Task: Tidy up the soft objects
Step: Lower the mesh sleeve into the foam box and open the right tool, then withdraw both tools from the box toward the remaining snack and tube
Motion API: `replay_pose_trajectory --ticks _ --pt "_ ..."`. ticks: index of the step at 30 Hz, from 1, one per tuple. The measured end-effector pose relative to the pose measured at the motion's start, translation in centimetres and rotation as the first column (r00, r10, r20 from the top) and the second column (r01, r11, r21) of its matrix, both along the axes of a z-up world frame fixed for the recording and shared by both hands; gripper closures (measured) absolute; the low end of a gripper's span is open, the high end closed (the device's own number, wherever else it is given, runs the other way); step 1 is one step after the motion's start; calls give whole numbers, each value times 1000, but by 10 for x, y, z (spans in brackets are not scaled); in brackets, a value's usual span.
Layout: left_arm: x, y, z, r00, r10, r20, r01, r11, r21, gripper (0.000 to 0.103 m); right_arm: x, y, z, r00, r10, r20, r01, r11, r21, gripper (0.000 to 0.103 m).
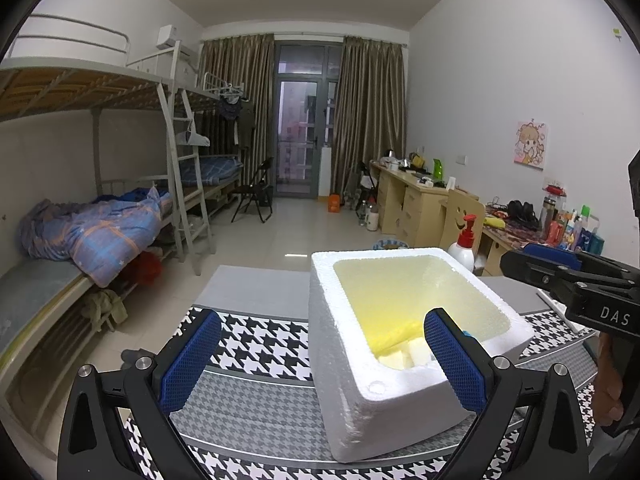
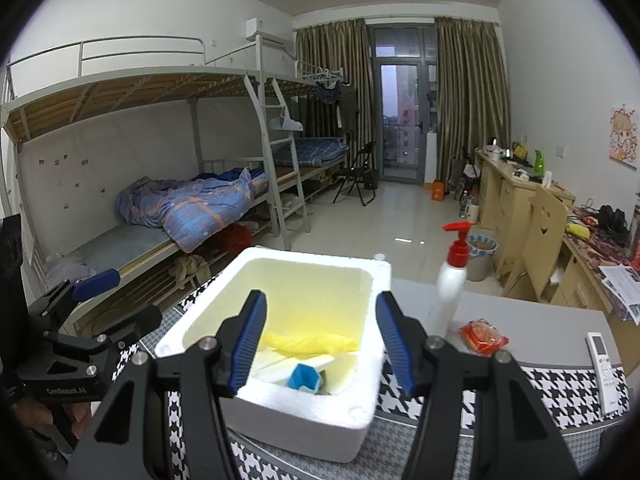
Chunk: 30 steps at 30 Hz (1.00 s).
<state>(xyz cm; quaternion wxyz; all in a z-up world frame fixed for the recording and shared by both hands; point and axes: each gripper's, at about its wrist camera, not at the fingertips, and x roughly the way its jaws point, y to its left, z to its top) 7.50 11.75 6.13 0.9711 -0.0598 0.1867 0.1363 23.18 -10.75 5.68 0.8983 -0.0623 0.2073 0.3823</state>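
Sorting partway | yellow soft piece (image 2: 314, 342) and blue item (image 2: 306, 376) lie inside foam box (image 2: 280, 420) | red packet (image 2: 482, 336) waits beside it | right gripper (image 2: 322, 340) spread, empty | left gripper (image 1: 322, 360) spread, empty

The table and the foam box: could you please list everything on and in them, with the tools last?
foam box: one, white, on the checked cloth, open.
yellow soft thing: one, inside the box.
white foam pieces: a few, on the box floor.
blue item: one, in the box, near corner.
pump bottle: one, white with red pump, upright, right of the box.
red packet: one, on the table beside the bottle.
remote control: one, white, far right on the table.
checked cloth: one, black and white, under the box.
left tool: black, blue pads, open, empty.
right tool: black, blue pads, open above the box, empty.
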Motion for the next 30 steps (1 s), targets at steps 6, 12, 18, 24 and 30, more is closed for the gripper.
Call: replay_pose_trajectory --ticks 6,12,18,24,30 --pt "-4 -7 1 1000 -16 6 16 1000 11 1 -4 -11 2 1000 -17 7 17 1000 15 33" --pt "-6 -18 4 1000 -27 11 27 999 22 1 -7 -20 5 999 -29 24 28 999 26 20" --pt "-7 -26 8 999 -39 19 38 999 29 1 -9 -26 5 998 -37 40 37 999 21 16" --pt "-7 -34 12 999 -49 19 49 998 44 1 -13 -34 4 998 -40 52 39 999 25 14" --pt "-7 -45 15 998 -64 23 63 997 55 1 -16 -45 5 997 -55 60 53 998 39 10"
